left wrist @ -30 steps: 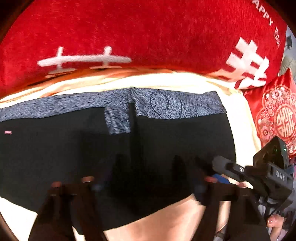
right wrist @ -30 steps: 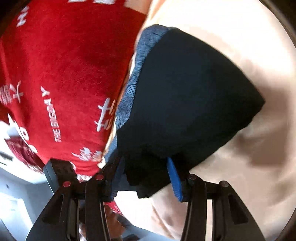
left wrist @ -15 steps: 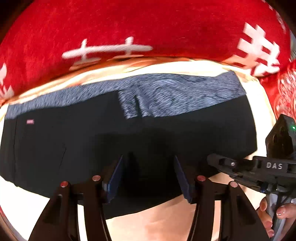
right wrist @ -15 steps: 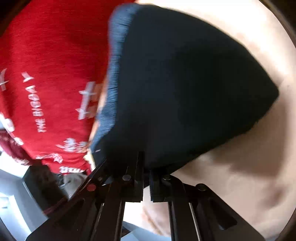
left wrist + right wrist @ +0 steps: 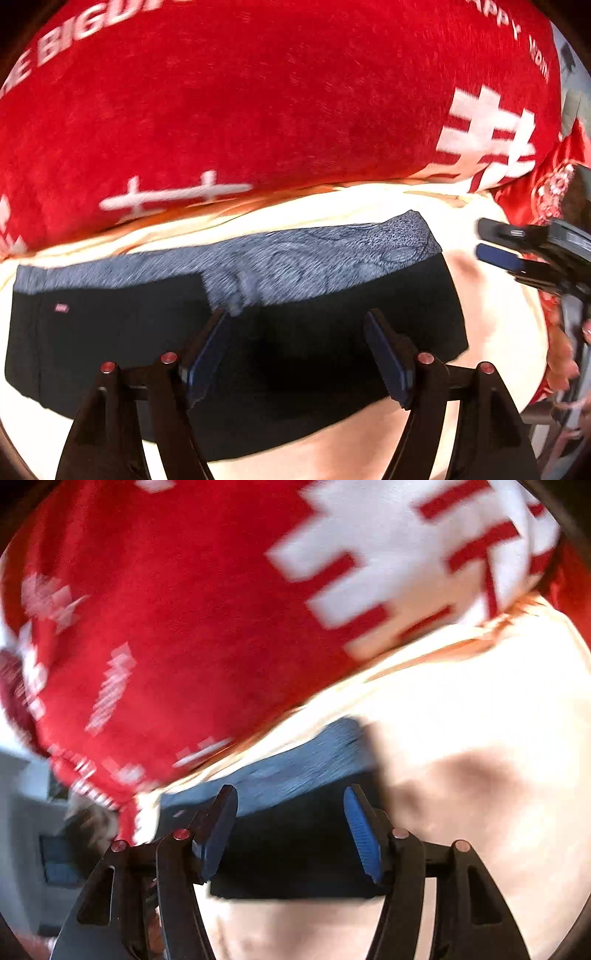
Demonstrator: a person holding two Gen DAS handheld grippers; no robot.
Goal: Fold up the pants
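The black pants (image 5: 140,332) with a grey heathered waistband (image 5: 314,254) lie folded flat on the cream bed sheet (image 5: 495,332). My left gripper (image 5: 295,332) is open and empty, hovering just above the middle of the pants. My right gripper (image 5: 290,812) is open and empty, above the right end of the pants (image 5: 295,849). The right gripper also shows in the left wrist view (image 5: 498,243), off the pants' right edge with its jaws apart.
A big red blanket (image 5: 277,103) with white lettering lies bunched along the far side of the pants. A red patterned cushion (image 5: 554,184) sits at the far right. The cream sheet (image 5: 480,738) stretches to the right of the pants.
My right gripper, shut on the pants' edge half a second ago, has opened and pulled away to the right. My left gripper has lifted back slightly. The pants lie flat.
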